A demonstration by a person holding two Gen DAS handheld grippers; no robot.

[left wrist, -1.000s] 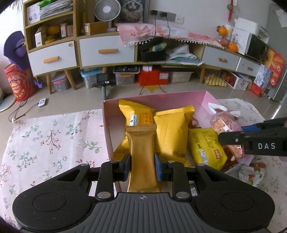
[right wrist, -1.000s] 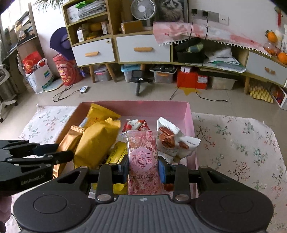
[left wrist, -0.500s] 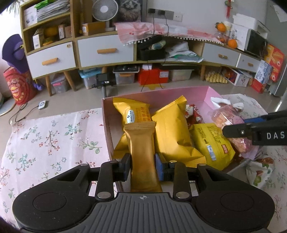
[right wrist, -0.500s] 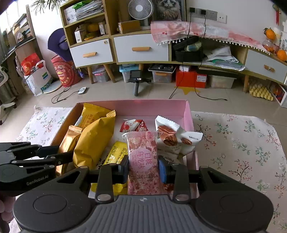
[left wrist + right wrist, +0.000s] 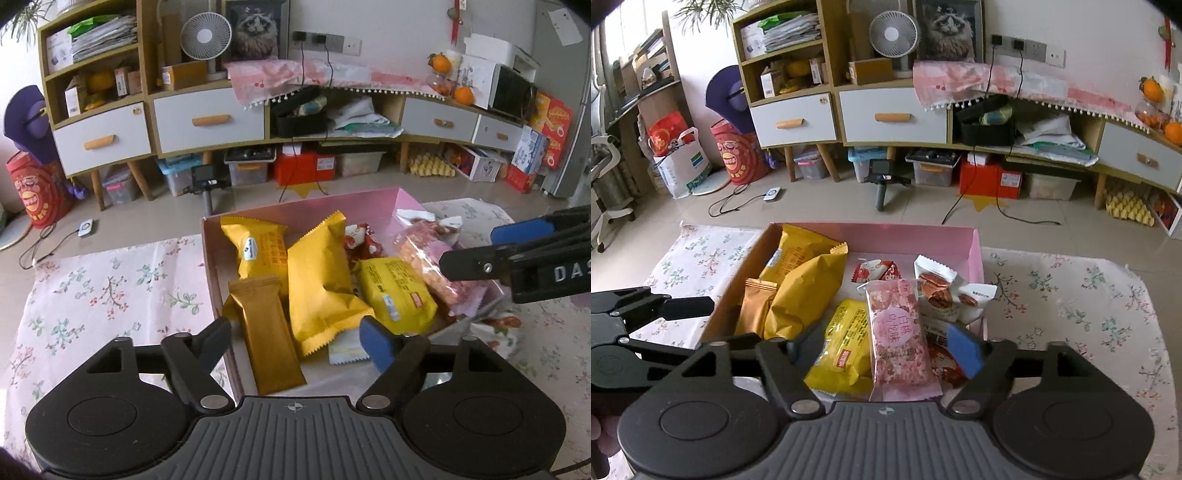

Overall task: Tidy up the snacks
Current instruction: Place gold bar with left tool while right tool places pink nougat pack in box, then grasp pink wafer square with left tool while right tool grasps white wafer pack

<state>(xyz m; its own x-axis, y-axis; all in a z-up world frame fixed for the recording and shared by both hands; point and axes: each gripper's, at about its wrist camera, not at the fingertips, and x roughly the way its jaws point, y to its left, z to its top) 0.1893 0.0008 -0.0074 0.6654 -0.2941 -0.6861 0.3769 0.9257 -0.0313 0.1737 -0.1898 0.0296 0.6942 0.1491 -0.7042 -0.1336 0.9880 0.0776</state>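
Left wrist view: my pink box (image 5: 258, 218) fills twelve o'clock; the gold bar (image 5: 271, 332) lies inside, long axis toward twelve, between my opening left gripper (image 5: 299, 336), unpinched. My right gripper (image 5: 890, 345) is opening around the pink packet (image 5: 899, 339).

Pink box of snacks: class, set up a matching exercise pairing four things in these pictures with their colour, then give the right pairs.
Things:
1. slim bar
2. flower-print packet
3. box
4. finger pads

Colours:
A. blue
B. pink inside
C. bronze-gold
D. pink and white speckled

Pairs: 1-C, 2-D, 3-B, 4-A
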